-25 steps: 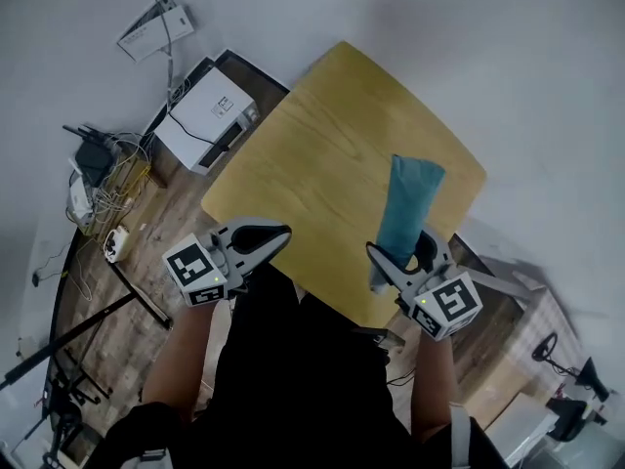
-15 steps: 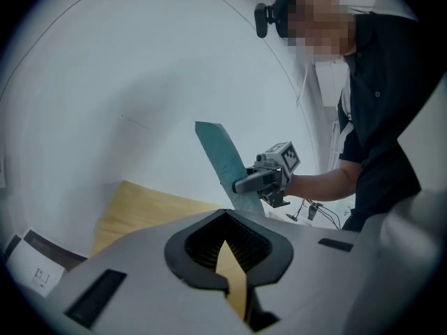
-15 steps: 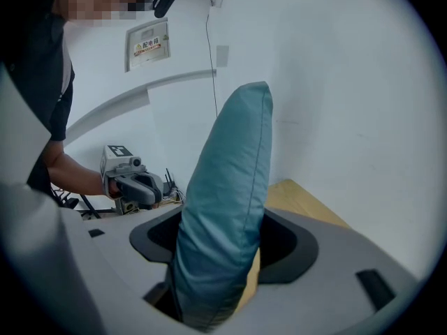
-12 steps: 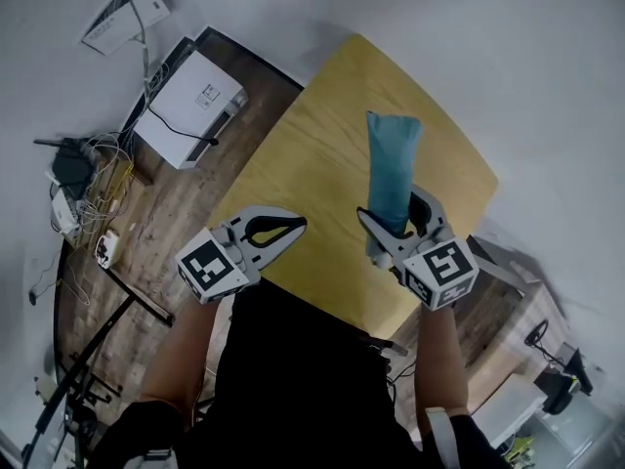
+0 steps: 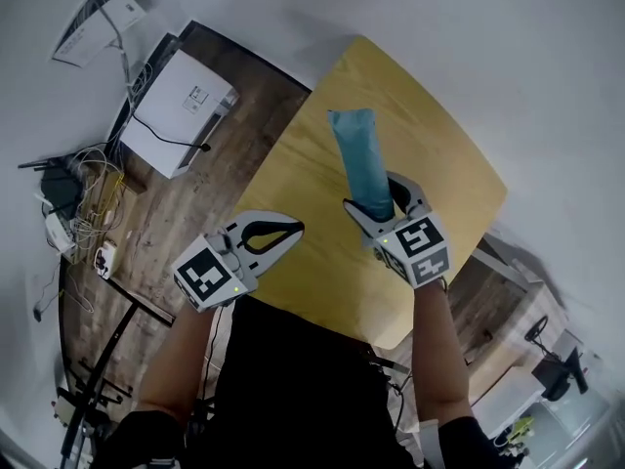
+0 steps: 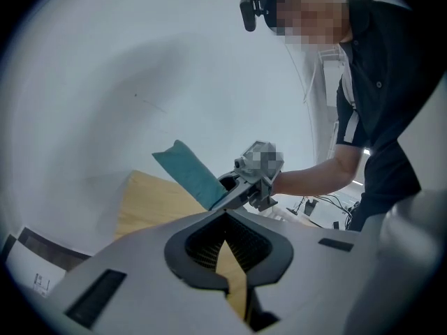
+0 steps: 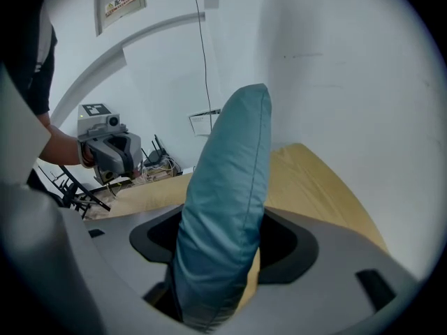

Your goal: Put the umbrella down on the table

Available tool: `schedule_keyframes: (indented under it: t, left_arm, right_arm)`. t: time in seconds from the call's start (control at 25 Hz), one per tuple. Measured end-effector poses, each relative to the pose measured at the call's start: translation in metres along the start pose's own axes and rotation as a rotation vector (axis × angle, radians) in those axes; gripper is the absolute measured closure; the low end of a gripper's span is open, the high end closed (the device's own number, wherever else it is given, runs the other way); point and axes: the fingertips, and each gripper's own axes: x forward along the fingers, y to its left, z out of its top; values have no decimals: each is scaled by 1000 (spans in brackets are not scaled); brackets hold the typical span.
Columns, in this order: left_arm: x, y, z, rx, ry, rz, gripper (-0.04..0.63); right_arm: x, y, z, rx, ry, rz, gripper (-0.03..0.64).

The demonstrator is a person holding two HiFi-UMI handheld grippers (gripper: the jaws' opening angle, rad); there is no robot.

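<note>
The umbrella (image 5: 359, 159) is a folded one in a teal sleeve, standing almost upright over the yellow wooden table (image 5: 430, 115). My right gripper (image 5: 377, 205) is shut on its lower part, and the sleeve's top leans a little to the left. In the right gripper view the umbrella (image 7: 230, 201) fills the space between the jaws, with the table (image 7: 318, 187) behind it. My left gripper (image 5: 291, 231) hangs at the table's near left edge, shut with nothing in it. The left gripper view shows the umbrella (image 6: 192, 174) and the right gripper (image 6: 244, 187) above the table (image 6: 143, 201).
On the wooden floor to the left lie a white box-like device (image 5: 181, 110), a tangle of cables (image 5: 73, 189) and a black stand's legs (image 5: 112, 325). White walls close in behind the table. More furniture (image 5: 508, 262) stands at its right corner.
My right gripper has carried the umbrella left and further over the table. The sleeve's top now leans left instead of right. The left gripper has hardly moved.
</note>
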Motion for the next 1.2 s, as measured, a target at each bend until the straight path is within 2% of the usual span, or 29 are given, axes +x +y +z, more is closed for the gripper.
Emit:
schedule_keyframes:
  t: [0.32, 0.64, 1.2]
  left_arm:
    - [14, 15, -11, -28, 18, -31, 584]
    - [24, 25, -18, -45, 24, -54, 584]
    - [24, 25, -27, -59, 12, -68, 584]
  right_arm:
    - [39, -20, -16, -65, 162, 6, 301]
    - [61, -27, -27, -142, 279, 14, 301]
    - [77, -35, -33, -118, 359, 5, 301]
